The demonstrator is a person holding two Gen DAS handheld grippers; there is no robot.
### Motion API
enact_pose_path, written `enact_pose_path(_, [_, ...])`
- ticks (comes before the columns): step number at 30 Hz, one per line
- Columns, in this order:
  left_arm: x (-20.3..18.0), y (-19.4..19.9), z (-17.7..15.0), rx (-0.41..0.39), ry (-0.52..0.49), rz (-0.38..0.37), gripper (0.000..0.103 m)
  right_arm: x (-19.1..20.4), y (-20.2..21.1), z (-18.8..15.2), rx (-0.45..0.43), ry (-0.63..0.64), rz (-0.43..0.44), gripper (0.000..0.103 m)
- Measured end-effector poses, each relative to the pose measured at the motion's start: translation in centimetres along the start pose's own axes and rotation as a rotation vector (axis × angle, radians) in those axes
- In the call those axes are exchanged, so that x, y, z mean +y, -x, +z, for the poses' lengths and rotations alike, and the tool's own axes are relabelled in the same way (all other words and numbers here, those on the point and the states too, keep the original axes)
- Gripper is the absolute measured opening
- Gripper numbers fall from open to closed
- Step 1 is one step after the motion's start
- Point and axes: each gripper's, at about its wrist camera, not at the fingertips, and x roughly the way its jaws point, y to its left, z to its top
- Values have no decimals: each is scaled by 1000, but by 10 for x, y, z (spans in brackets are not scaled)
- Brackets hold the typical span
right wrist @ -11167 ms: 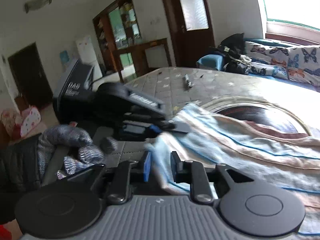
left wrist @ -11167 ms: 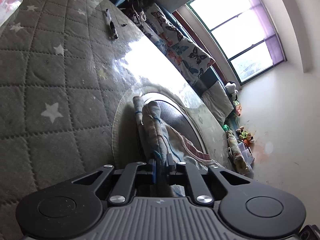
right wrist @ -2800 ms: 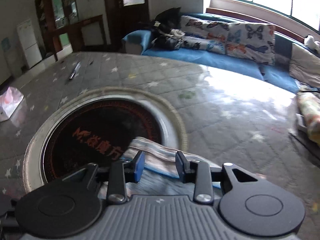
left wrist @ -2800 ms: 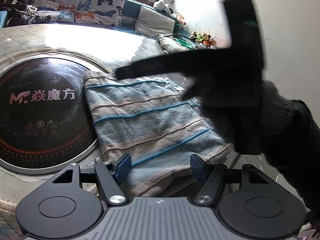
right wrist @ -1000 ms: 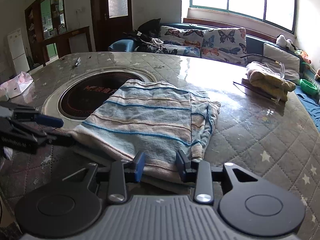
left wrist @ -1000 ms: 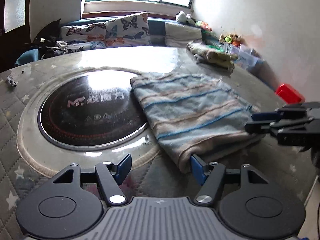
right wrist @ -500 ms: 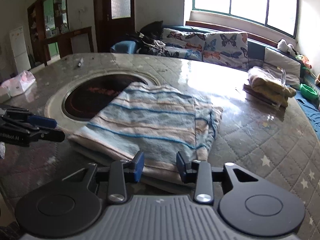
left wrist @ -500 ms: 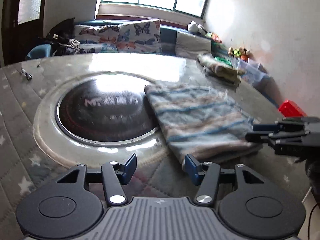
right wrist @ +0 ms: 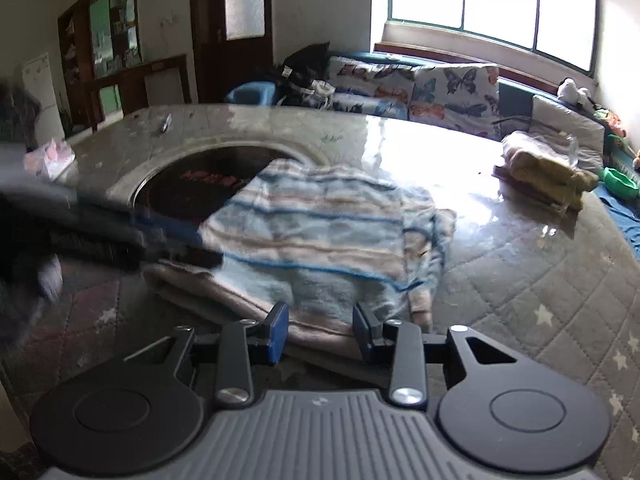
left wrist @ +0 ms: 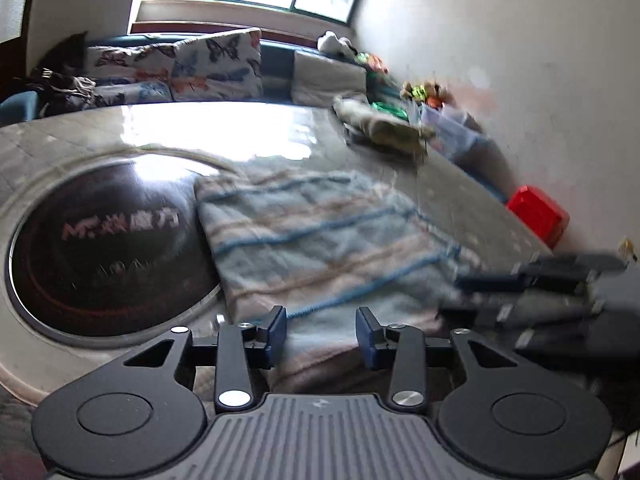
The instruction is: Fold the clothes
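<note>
A folded cloth with light blue, dark blue and beige stripes lies on the quilted table, partly over the dark round hotplate. My left gripper is at the cloth's near edge. Its jaws are closing with the edge between them, and the pads stand apart from it. In the left wrist view my right gripper shows blurred at the cloth's right corner. In the right wrist view my right gripper stands open over the cloth, at its near edge. There the left gripper reaches in, blurred, at the cloth's left corner.
A stack of folded yellowish clothes sits at the table's far right. A pink tissue pack lies at the far left. A sofa with butterfly cushions runs behind the table. A red box stands by the wall.
My left gripper moved in to the cloth's near edge and its jaws narrowed. In the right wrist view it now reaches the cloth's left corner. The right gripper stayed put.
</note>
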Motion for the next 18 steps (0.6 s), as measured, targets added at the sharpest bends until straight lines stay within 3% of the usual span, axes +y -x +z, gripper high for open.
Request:
enact_pose_path(12, [4, 8, -3, 2, -15, -7, 42, -16, 3, 8, -30, -69, -27, 35])
enact_pose_path(18, [8, 19, 0, -18, 1, -4, 42, -21, -10, 5, 6, -104, -23, 36])
